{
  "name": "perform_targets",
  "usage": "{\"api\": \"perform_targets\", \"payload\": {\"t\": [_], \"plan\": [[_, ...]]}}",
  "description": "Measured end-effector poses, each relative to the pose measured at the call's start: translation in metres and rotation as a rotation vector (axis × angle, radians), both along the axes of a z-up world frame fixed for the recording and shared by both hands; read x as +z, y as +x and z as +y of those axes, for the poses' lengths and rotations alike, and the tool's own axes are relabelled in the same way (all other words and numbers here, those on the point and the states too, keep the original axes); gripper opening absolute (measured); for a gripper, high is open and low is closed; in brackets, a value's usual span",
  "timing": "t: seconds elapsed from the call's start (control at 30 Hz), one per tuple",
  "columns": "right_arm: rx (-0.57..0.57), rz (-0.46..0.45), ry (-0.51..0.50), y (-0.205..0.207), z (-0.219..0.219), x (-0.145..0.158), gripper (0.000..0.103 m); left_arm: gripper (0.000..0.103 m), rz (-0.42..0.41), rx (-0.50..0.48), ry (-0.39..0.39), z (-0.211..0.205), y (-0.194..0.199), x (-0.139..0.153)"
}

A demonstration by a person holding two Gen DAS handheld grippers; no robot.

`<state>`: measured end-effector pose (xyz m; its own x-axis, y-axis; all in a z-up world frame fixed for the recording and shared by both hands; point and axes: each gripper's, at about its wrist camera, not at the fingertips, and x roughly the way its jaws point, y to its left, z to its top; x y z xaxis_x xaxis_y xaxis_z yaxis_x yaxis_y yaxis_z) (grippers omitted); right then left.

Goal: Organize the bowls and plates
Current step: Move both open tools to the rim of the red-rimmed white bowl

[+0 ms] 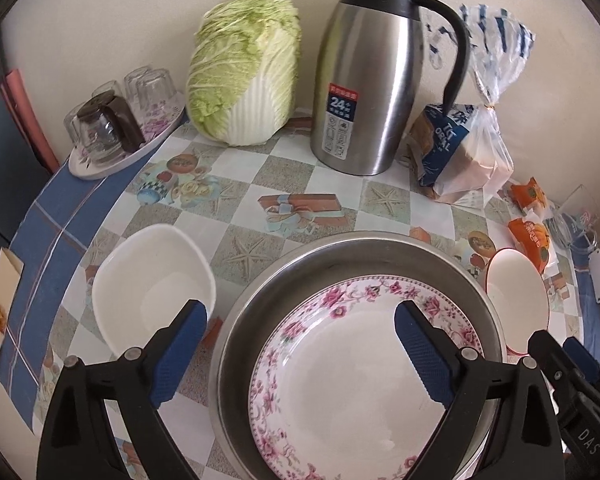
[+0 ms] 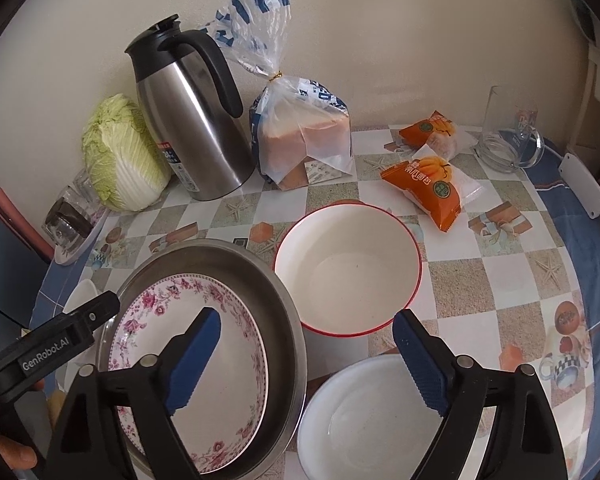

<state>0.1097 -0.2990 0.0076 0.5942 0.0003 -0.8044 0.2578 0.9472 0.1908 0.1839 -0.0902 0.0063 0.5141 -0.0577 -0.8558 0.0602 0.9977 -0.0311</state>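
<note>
Glossy floral plate (image 1: 352, 380) sits inside the round steel basin (image 1: 260, 300), squarish white bowl (image 1: 152, 280) just beside it. Both the left hand-held gripper (image 1: 300, 320) and right hand-held gripper (image 2: 306, 332) are spread wide, ribbed blue pads (image 2: 194, 364) holding nothing.

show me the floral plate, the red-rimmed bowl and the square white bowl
floral plate (image 1: 340, 380): left wrist view, on its bare white centre
red-rimmed bowl (image 2: 348, 272): right wrist view, on its inner white floor
square white bowl (image 1: 152, 280): left wrist view, on its inner wall
</note>
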Motion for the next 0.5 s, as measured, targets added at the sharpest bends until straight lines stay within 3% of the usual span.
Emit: {"api": "perform_targets", "payload": {"t": [0.5], "plan": [[-0.069,-0.015,0.026,0.007,-0.041,-0.011,0.09,0.095,-0.055,-0.15,0.044,-0.051,0.041,0.027]]}}
